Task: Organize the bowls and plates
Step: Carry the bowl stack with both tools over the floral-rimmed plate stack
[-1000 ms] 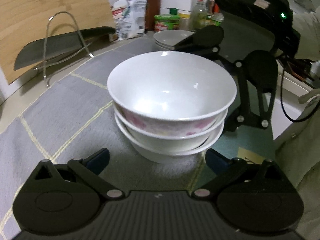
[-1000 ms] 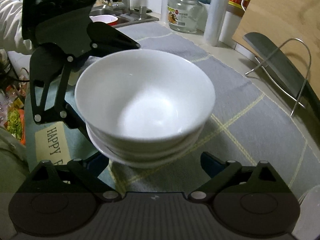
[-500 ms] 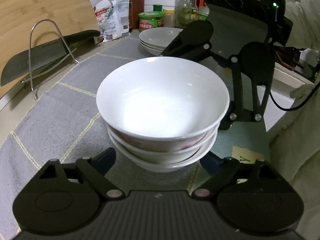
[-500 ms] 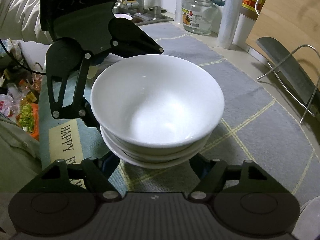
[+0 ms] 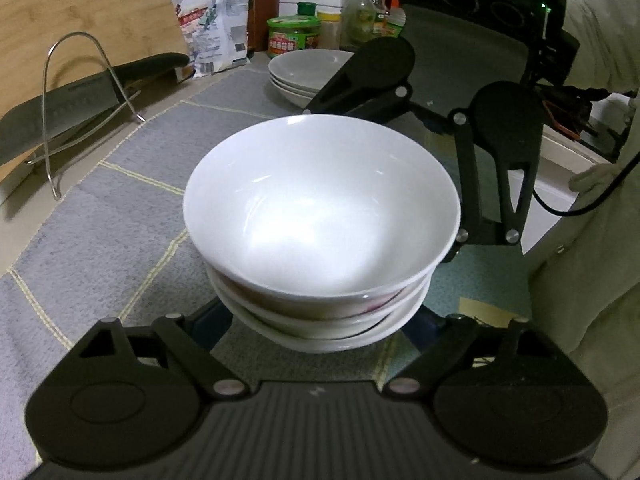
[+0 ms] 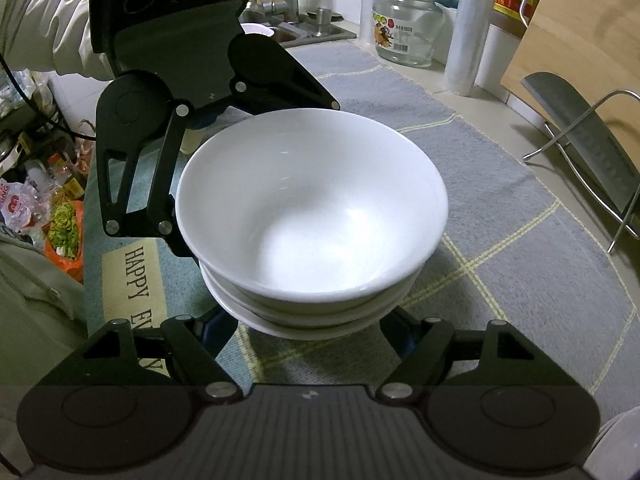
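Note:
A stack of three white bowls [image 5: 320, 216] stands on the grey mat; the middle one has a pink pattern. It also shows in the right wrist view [image 6: 312, 208]. My left gripper [image 5: 320, 332] is open, its fingers reaching under the stack's near side, one on each side of the base. My right gripper [image 6: 308, 332] is open and does the same from the opposite side; it shows across the stack in the left wrist view [image 5: 472, 152]. A stack of white plates [image 5: 304, 72] sits further back on the mat.
A cleaver on a wire rack [image 5: 80, 96] leans by a wooden board at left. Jars, bottles and a bag [image 5: 292, 36] line the back wall. A glass jar [image 6: 408, 24] and sink [image 6: 304, 28] lie beyond the mat [image 6: 520, 232]. The counter edge drops off at right.
Both grippers have moved in closer to the bowl stack, and their fingers now reach under its sides. The view has tilted so that more of the bowl's inside shows.

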